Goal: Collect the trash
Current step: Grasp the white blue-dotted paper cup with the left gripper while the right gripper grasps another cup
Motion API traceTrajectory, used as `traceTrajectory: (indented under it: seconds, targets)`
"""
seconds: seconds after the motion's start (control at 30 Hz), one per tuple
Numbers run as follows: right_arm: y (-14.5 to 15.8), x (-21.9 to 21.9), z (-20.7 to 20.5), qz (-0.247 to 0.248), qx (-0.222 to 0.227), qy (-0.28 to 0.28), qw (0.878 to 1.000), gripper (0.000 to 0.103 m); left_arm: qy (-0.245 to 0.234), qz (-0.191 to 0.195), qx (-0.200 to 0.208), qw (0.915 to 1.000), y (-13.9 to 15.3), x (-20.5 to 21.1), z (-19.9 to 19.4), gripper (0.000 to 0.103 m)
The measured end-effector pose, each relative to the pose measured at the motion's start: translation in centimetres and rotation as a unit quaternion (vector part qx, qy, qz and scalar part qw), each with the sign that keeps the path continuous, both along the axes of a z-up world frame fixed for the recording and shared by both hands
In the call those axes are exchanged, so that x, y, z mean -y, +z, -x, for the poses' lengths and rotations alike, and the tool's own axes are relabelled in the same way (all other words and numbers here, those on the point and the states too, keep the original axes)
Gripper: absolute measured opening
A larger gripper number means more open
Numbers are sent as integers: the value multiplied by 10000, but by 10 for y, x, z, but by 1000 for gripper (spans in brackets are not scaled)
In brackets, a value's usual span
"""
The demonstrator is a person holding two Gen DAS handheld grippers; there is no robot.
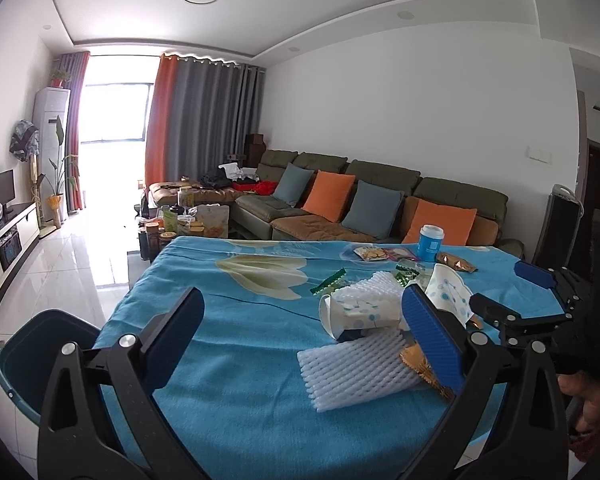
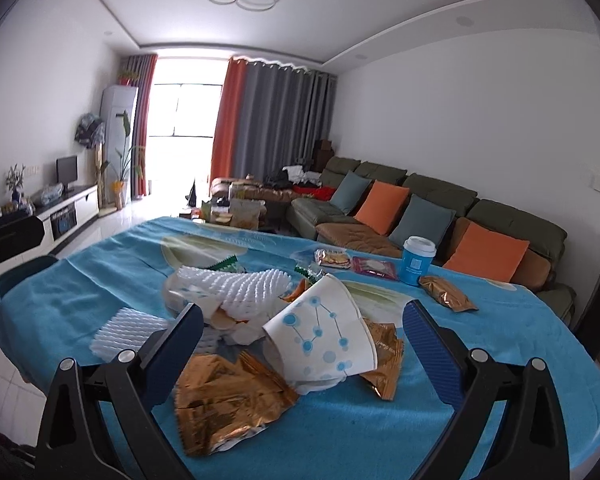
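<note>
A pile of trash lies on a table with a blue flowered cloth [image 1: 240, 320]. In the left wrist view, my open, empty left gripper [image 1: 304, 340] hovers above the cloth, with a white foam net sleeve [image 1: 356, 372] between its fingers near the right one. A crushed white paper cup with blue dots [image 1: 448, 292] lies behind. In the right wrist view, my open, empty right gripper [image 2: 304, 340] frames a crushed paper cup [image 2: 324, 336] and a gold foil wrapper [image 2: 224, 396]. More foam netting [image 2: 236, 288] lies behind. The right gripper also shows in the left wrist view [image 1: 540, 288].
A dark teal bin [image 1: 40, 360] stands at the table's left edge, also in the right wrist view [image 2: 16, 280]. A blue lidded cup [image 2: 416, 266], snack packets [image 2: 374, 268] and a gold packet [image 2: 446, 298] lie at the far side. A sofa with cushions [image 2: 420, 208] stands behind.
</note>
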State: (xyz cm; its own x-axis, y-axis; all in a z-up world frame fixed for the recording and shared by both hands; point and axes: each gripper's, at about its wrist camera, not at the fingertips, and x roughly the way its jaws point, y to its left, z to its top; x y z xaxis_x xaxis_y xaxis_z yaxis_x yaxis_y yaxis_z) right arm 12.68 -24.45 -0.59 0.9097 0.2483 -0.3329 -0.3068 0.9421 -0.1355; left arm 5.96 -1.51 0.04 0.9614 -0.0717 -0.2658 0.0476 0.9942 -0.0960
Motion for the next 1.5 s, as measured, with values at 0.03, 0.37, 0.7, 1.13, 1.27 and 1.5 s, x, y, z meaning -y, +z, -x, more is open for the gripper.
traceTrajectory:
  seconds: [0.03,0.37,0.7,1.13,1.27,1.5]
  targets:
    - [-1,0,-7,15,-77,34,10000,96,-33,4,-40,10000,-1,1,-6,97]
    - [-14,-2,-45,243,-501,193,9983,96,-173,-38,-386,9991,-17,8,-47,97]
    - [-24,4,-74,290,-965,463,9938,96,-326,-87,-670,9972,-30,19,-82,97]
    - [-36,8,-88,369,-1383,703,9872,77,-513,-38,-1001,9936,-41,30,-104,97]
    - [-35,11,-86,301,-1368,726,9875,76,-597,-27,-1057,9926,-43,36,-109,97]
    - [-20,21,-82,-119,-1241,690,9898,75,-720,-97,-1214,9899,-47,49,-125,97]
